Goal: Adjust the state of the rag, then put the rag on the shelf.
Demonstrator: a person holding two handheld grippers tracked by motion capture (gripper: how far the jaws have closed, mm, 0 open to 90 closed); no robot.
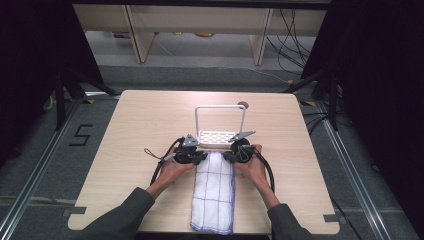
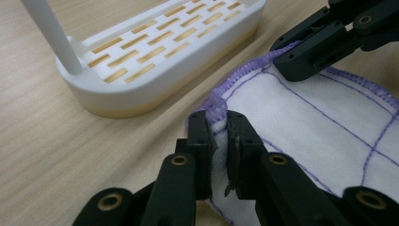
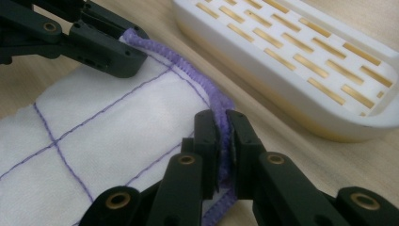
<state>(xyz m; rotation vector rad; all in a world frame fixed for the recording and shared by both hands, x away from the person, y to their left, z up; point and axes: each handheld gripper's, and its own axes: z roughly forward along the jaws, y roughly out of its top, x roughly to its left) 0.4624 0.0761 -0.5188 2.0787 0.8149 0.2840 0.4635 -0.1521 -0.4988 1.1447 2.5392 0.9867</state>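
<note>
The white cloth (image 1: 214,192) with purple grid lines is laid lengthwise on the counter (image 1: 125,150), its near end at the counter's front edge and its far end just in front of the white rack (image 1: 220,131). That far hem is gripped at both corners. The left gripper (image 2: 217,123) is seen pinched tight on the corner left of the rack, purple stitching bunched between its fingers (image 2: 200,141). The right gripper (image 3: 221,123) is clamped likewise on the corner to the right of the rack, its fingers (image 3: 242,141) closed onto the hem with almost no gap. Both hands are held low, just in front of the rack's slotted base, and the cloth is not yet lifted; it lies flat on the counter behind the hem. So the grasping looks done on both sides. What appears left is the lift and the carry, most likely up and over the rack's upright bar (image 1: 220,107), which stands bare beyond the base.
</note>
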